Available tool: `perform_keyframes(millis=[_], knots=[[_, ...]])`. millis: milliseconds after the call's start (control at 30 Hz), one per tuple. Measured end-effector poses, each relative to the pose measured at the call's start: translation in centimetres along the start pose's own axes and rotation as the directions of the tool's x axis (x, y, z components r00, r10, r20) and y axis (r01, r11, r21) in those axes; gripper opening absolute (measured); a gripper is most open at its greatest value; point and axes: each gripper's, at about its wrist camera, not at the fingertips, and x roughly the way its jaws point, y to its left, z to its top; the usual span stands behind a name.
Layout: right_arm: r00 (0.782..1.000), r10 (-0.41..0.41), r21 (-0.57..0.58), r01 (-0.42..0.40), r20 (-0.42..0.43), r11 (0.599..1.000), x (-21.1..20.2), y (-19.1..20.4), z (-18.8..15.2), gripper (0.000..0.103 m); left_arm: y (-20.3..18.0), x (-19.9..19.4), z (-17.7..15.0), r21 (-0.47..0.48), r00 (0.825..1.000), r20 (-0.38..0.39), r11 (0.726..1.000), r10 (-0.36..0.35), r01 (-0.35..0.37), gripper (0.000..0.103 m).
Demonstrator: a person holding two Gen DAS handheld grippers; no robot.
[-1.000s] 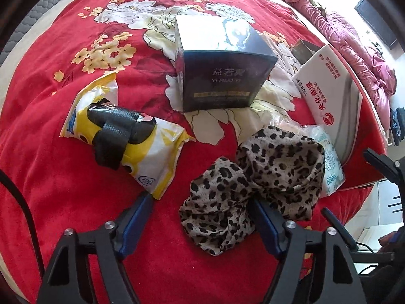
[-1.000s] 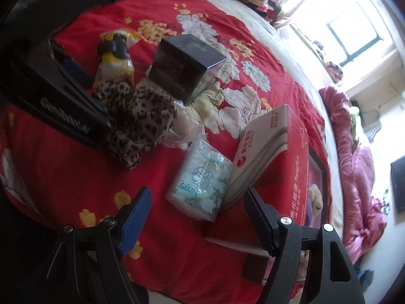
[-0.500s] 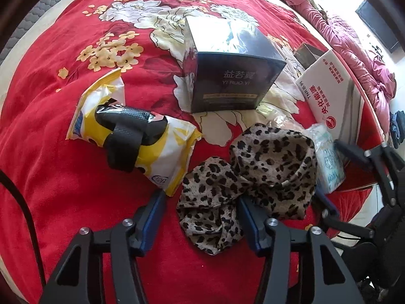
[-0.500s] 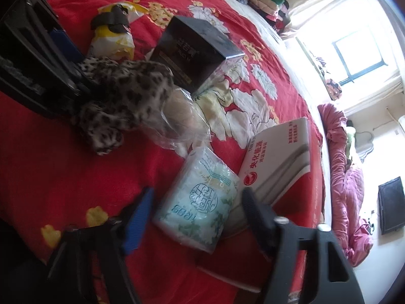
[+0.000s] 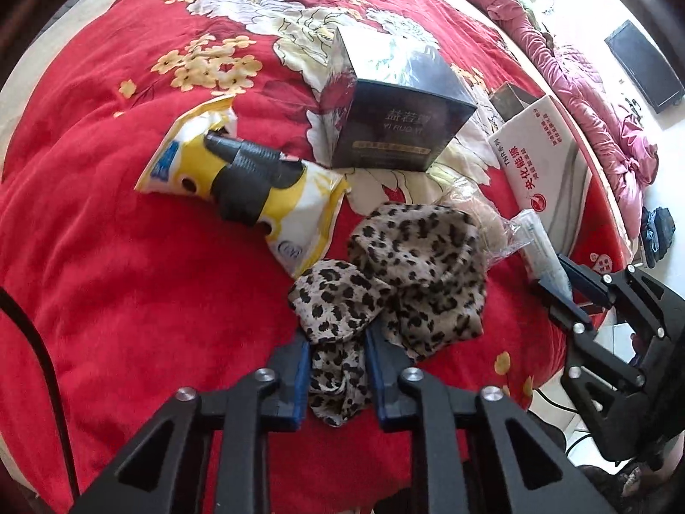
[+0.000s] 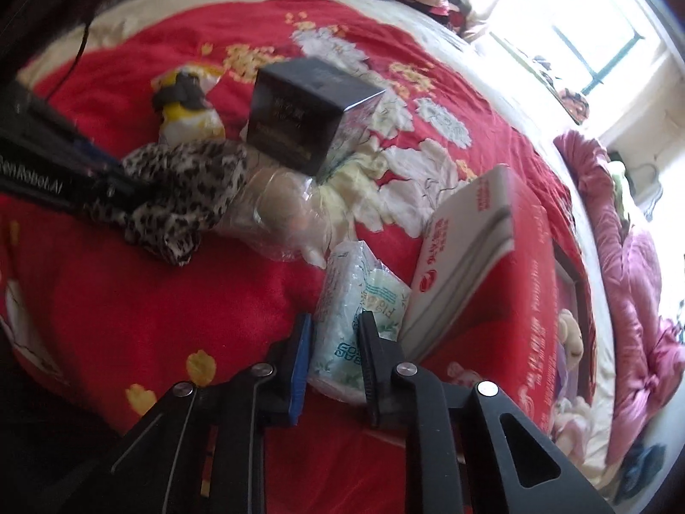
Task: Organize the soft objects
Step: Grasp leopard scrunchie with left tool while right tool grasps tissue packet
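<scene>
Blue-padded fingers on my left gripper (image 5: 336, 379) are closing on the near end of the leopard-print scarf (image 5: 398, 282), and the cloth is already bunched up between the pads, so I've got hold of it. Same deal on my right gripper (image 6: 333, 360): its fingers are closing on the pale green tissue pack (image 6: 359, 308), squeezing the near end of it with the plastic wrap caught between them.

Both soft things sit toward the near edge of the bed (image 5: 107, 278), which has a red floral cover. The scarf lies in a crumpled heap, most of it spreading away from my left fingers. Just behind it is a crinkly clear plastic bag (image 6: 278, 210) with something beige inside, touching the scarf. The tissue pack lies right against a slanted white and red box (image 6: 466, 265) on the right side of the bed.

Further out, a yellow and white snack bag (image 5: 239, 180) lies left of the scarf with a black strap-like thing (image 5: 248, 175) on top of it. A dark shiny box (image 5: 394, 120) stands in the middle of the bed beyond the scarf. Past the bed's right edge there's a rumpled pink quilt (image 6: 633, 300), and a bright window (image 6: 591, 43) at the far corner.
</scene>
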Motion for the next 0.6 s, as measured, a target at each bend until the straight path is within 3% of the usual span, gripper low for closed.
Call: perform_keyframes(millis=[200, 600], knots=[[0.997, 0.068, 0.119, -0.073, 0.048, 0.99, -1.9, -1.6, 0.0, 0.02, -0.6, -1.1, -0.6, 0.012, 1.0, 0.017, 1.0, -0.015, 0.015, 0.01], [0.976, 0.104, 0.271, -0.155, 0.193, 0.95, -8.6, -4.5, 0.0, 0.019, -4.1, -7.3, -0.3, 0.071, 0.99, 0.144, 0.997, -0.003, -0.008, 0.01]])
